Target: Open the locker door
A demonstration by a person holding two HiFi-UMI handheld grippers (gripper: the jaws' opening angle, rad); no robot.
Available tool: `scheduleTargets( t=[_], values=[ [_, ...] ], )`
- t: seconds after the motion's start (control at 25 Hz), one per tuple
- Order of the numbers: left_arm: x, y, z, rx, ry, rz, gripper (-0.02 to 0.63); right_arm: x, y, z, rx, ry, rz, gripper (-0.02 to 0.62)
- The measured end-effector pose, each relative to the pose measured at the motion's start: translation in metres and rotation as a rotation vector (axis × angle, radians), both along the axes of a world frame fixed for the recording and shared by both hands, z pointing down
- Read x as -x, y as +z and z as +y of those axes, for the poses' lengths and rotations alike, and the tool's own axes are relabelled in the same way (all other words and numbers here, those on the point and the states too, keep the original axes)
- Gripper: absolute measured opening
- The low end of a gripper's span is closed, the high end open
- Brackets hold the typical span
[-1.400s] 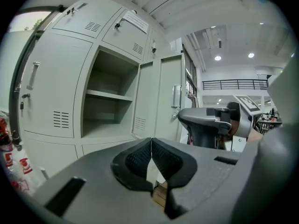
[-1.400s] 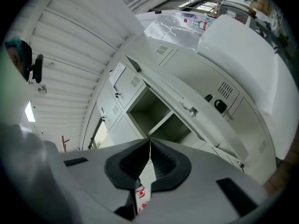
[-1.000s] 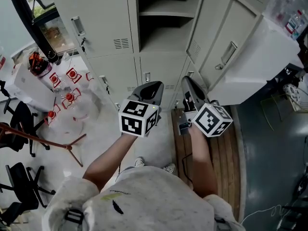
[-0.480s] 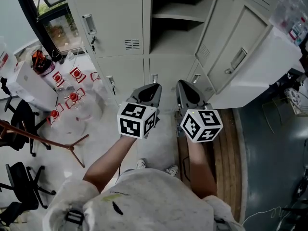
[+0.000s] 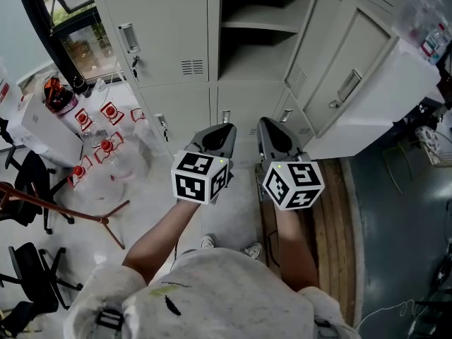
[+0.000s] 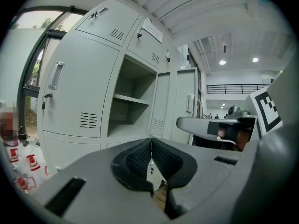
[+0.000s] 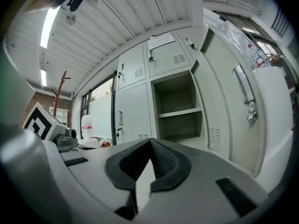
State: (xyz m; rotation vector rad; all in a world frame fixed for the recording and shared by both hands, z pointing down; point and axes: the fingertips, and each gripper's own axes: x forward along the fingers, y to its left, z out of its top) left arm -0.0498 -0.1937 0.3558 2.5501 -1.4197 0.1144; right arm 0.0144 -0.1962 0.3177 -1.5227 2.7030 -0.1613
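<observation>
The grey locker bank fills the top of the head view. Its middle compartment (image 5: 254, 37) stands open, with a shelf (image 5: 260, 25) inside and nothing on it. The compartment's door (image 5: 332, 62) is swung out to the right, handle (image 5: 347, 85) facing outward. My left gripper (image 5: 219, 128) and right gripper (image 5: 272, 123) hang side by side below the opening, both shut on nothing and touching neither door nor frame. The left gripper view shows the left gripper (image 6: 150, 141) facing the open compartment (image 6: 131, 104). In the right gripper view the right gripper (image 7: 150, 141) has the door (image 7: 229, 111) at its right.
A closed locker with a handle (image 5: 129, 37) stands left of the opening. Plastic bottles with red labels (image 5: 99, 143), a red stand (image 5: 70, 214) and black chairs (image 5: 28, 179) crowd the floor at left. Wooden boards (image 5: 332, 224) lie at right, below a white box (image 5: 395, 83).
My right gripper has drawn back a little and shifted left, closer to the left gripper. The door stays swung open. In the last half second almost nothing moved.
</observation>
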Motion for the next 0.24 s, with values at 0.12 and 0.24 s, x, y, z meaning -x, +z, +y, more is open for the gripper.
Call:
scheduleTargets(
  t=[0.12,0.24],
  values=[
    [-0.0012,0.0005,-0.0015,0.000,0.001,0.000,0.006,-0.0012,-0.0004,-0.0018,-0.004,0.003,0.005,0.003],
    [-0.0016,0.0016,-0.0033,0.003,0.000,0.000,0.006,-0.0009,-0.0005,-0.0042,-0.006,0.001,0.009,0.003]
  ],
)
